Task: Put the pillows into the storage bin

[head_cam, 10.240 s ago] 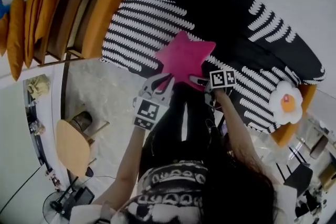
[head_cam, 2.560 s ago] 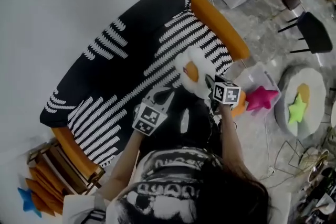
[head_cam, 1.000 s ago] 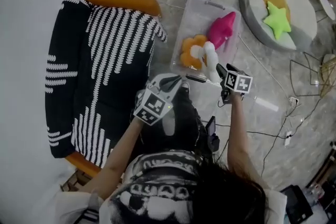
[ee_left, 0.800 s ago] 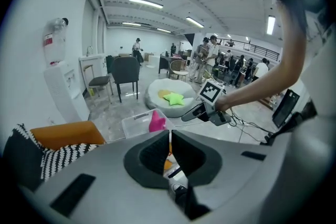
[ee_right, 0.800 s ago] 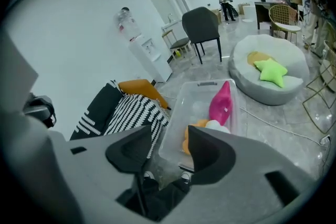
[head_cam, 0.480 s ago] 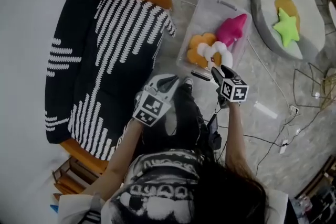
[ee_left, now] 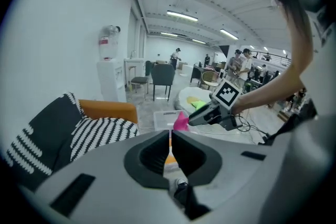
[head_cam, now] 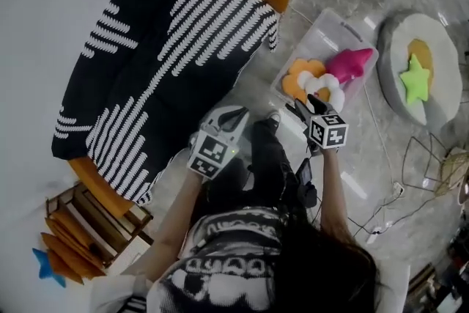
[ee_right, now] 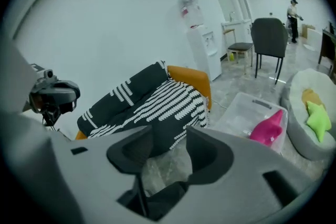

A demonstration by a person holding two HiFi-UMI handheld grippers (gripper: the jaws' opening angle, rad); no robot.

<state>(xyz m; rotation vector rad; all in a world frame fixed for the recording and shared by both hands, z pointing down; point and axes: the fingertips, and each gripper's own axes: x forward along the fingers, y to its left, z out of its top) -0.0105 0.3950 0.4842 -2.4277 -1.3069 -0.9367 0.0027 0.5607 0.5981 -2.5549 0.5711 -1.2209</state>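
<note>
Pillows number three inside the clear storage bin point(head_cam: 333, 33), which sits on the floor at about 2 o'clock in the head view: one pink star pillow point(head_cam: 350, 64), one orange pillow point(head_cam: 299, 78) and one white-lobed pillow point(head_cam: 327, 86), all bunched at the bin's near end. One black sofa point(head_cam: 168, 40) with white stripes and orange arms fills the 10 to 11 o'clock side. Between 2 and 3 o'clock, one round grey pad point(head_cam: 442, 102) carries two more cushions, a green star point(head_cam: 416, 80) and an orange one point(head_cam: 418, 49). Two grippers are held out in front of the person. The right gripper point(ee_right: 169, 136) has its jaws apart with only floor showing between them, and hovers just beside the bin's near edge. The left gripper point(ee_left: 170, 136) has its jaws drawn together to a thin slit with nothing in them, well apart from the bin at about 6 o'clock of the sofa.
</note>
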